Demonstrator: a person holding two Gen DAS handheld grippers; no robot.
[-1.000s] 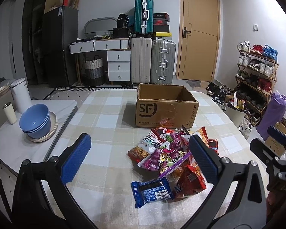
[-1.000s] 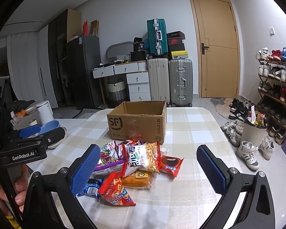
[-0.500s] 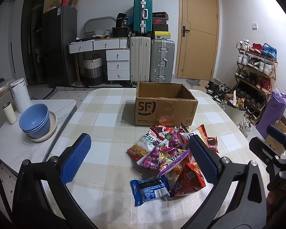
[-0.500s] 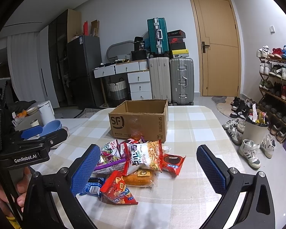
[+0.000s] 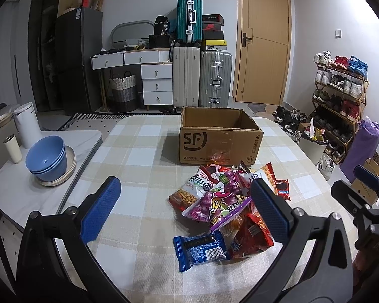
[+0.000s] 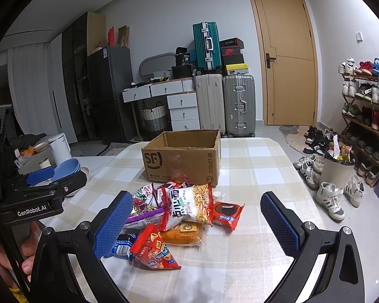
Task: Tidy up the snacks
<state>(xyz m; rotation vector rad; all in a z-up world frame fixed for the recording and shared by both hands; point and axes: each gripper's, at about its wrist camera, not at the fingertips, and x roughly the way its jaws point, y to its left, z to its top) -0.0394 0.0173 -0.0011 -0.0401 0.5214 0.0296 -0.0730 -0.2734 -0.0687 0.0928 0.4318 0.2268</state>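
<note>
Against the frames from a second ago almost nothing has moved: both views have crept slightly nearer to the snack pile, and the packets lie as they did.

At the far left, a side surface carries stacked blue bowls (image 5: 47,155) on a plate, beside a white kettle (image 5: 27,125). The left tool (image 5: 182,210) hovers over the checked worktop (image 5: 128,156), its blue pads spread wide with nothing between them; from the right wrist view it appears at the left edge, with a hand (image 6: 25,250) gripping its handle.

The snack pile (image 5: 230,202) sits on the worktop just near of the cardboard box (image 5: 219,136), which stands open-topped with no snack visible inside. The pile is a loose overlapping heap: a blue packet (image 5: 199,248) nearest in the left wrist view, purple packets (image 5: 214,202) in the middle, a white-and-orange noodle bag (image 6: 189,204) on top, a red triangular packet (image 6: 154,250) in front, a bread roll in clear wrap (image 6: 183,232), and a small red packet (image 6: 227,213) at the right edge.

The right tool (image 6: 195,227) is likewise wide open and empty, held above the pile's near side.
</note>
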